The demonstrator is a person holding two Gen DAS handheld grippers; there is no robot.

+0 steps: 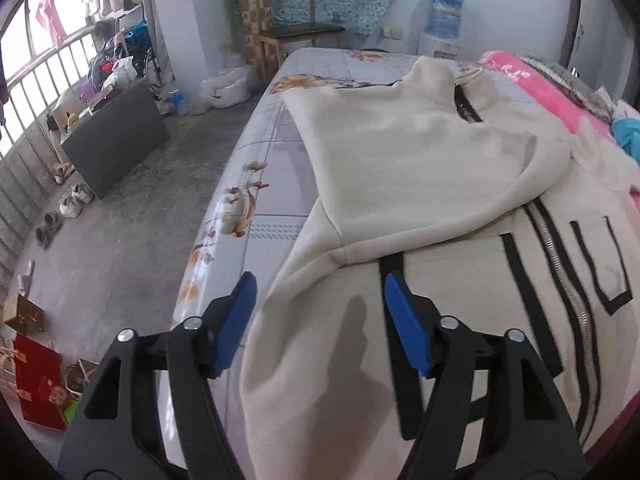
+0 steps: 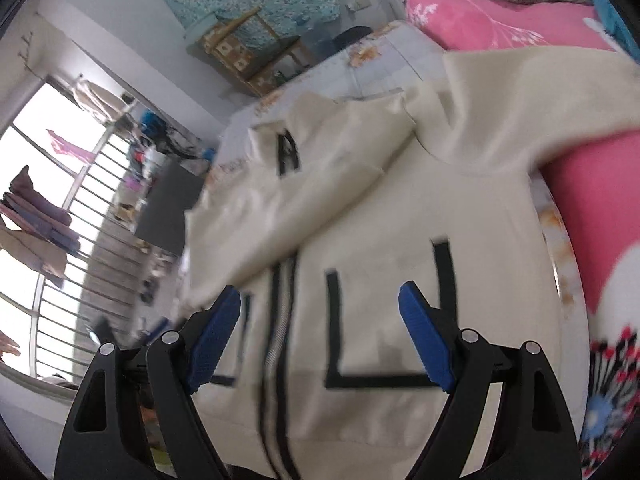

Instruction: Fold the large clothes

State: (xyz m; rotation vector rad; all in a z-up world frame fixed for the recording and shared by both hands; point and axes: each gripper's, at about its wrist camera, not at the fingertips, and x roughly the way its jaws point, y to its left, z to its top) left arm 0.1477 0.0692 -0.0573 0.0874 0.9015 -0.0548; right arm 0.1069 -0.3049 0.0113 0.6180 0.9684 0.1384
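Although folding has begun, the work is judged to be at an early stage. A cream zip-front jacket (image 1: 400, 168) lies face up on the bed (image 1: 276, 148), filling the centre and right of the left wrist view and the centre of the right wrist view (image 2: 360, 220). One sleeve (image 1: 404, 160) is laid across the chest, running from the upper centre of the left view down to the middle. On the opposite side, cream cloth at the upper right of the right view runs up against the pink quilt (image 2: 500, 28); it appears to be the other sleeve, not yet folded in, though blur makes this uncertain. The body has not been folded over on itself.

The zipper (image 1: 560, 280) marks the long axis. It runs from the lower right of the left view, at the hem end, toward the collar (image 1: 464, 80) near the upper centre. The collar therefore points away from both cameras, toward the far end of the bed, with the hem nearest the tools.

Left gripper (image 1: 318, 312): jaws spread wide, nothing between them, poised over the near edge of the jacket at the lower centre.

Right gripper (image 2: 320, 332): jaws likewise spread wide and holding nothing, poised above the hem area beside the zipper (image 2: 280, 320).

Remaining, by judgement: second sleeve in, then the body folded along its length.
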